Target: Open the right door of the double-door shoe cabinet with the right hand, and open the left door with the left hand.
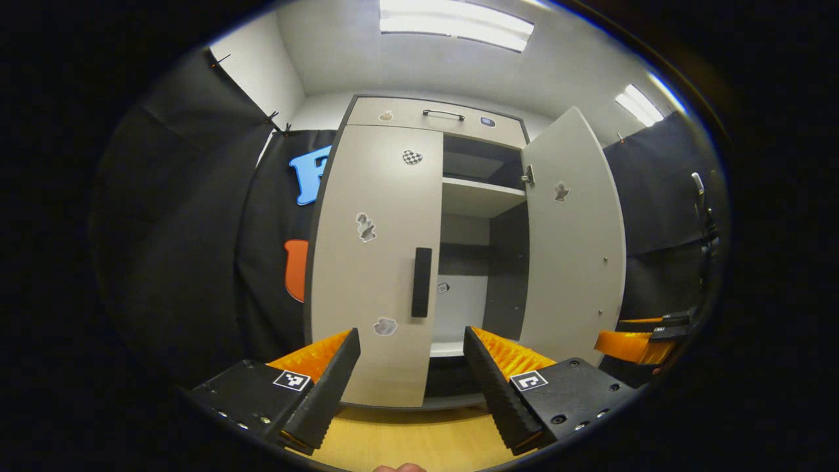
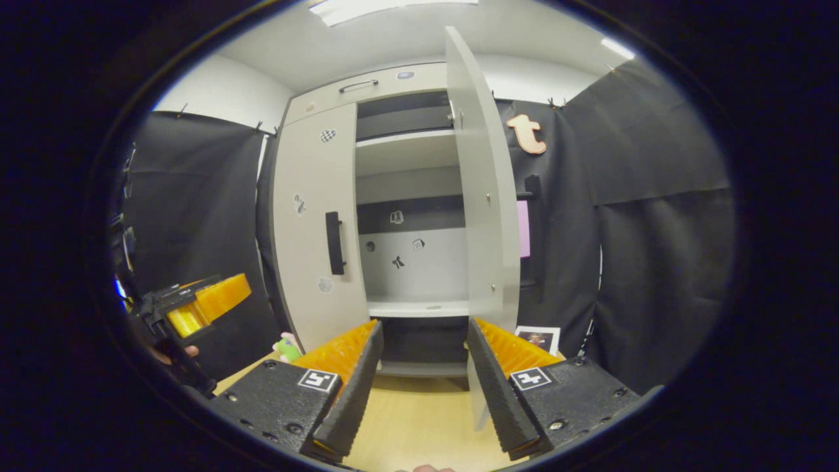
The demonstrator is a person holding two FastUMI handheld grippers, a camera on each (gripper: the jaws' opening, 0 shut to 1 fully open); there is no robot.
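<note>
My right claw [image 2: 419, 367] and left claw [image 1: 411, 373] are both spread, empty, facing the cabinet's open right door [image 2: 482, 196] and closed left door [image 1: 377, 262].

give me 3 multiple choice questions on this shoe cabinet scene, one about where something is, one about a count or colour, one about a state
1. Where is the black bar handle?
A. on the closed left door
B. on the top drawer
C. on the floor

2. How many cabinet doors stand open?
A. none
B. one
C. two

3. How is the left gripper?
A. shut on the handle
B. open, holding nothing
C. shut on a shoe

Answers:
1 A: the handle sits by the inner edge of the left door, which lies flush with the cabinet.
2 B: the right door is swung out and the shelves show; the left door is closed.
3 B: its fingers stand apart, short of the door, with nothing between them.
</note>
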